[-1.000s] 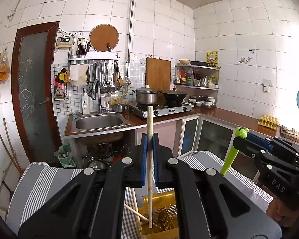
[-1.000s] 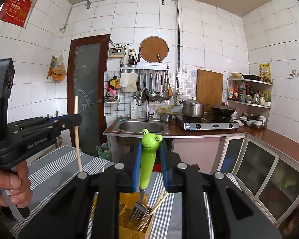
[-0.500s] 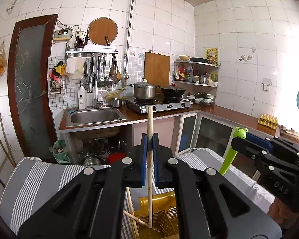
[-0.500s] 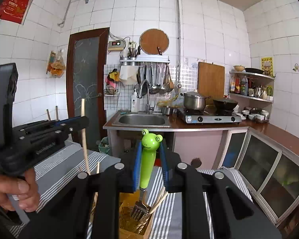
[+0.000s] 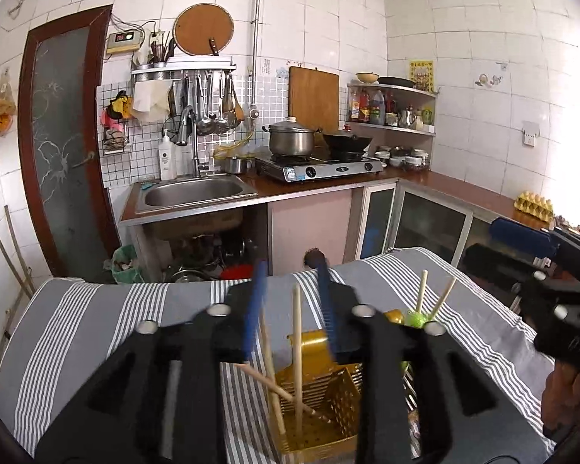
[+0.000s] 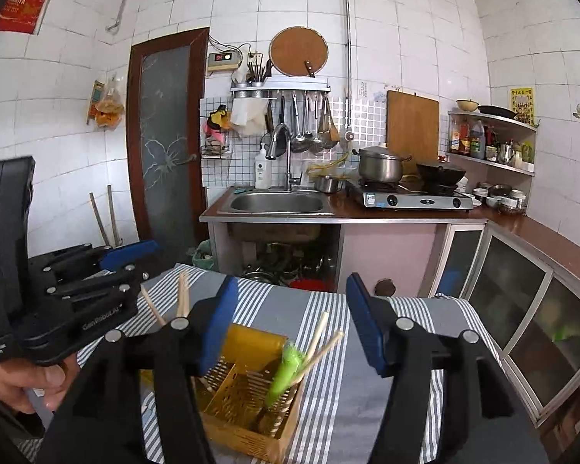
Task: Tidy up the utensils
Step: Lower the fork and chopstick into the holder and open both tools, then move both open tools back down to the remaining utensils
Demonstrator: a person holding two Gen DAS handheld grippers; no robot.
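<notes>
Having just opened, left gripper [image 5: 290,309] and right gripper [image 6: 290,324] hold nothing above the basket [image 6: 247,394]

Both the left gripper [image 5: 290,305] and the right gripper [image 6: 290,321] just opened, dropping chopstick [image 5: 297,352] and fork [image 6: 286,371] into basket [image 6: 247,417].

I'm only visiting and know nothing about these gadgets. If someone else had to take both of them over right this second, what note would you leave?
Left hand-held gripper: jaws have just been opening; the chopstick stands between them, no longer pinched, its lower end in the yellow utensil basket.
Right hand-held gripper: jaws have just been opening, nothing between them; the green frog-handled fork leans in the basket below.
Things: the basket sits on the striped cloth, with more chopsticks in it.
Done: chopstick and fork are in the basket.
Left: draw both grippers clear without knocking anything. No loose utensils show on the cloth in view.
</notes>
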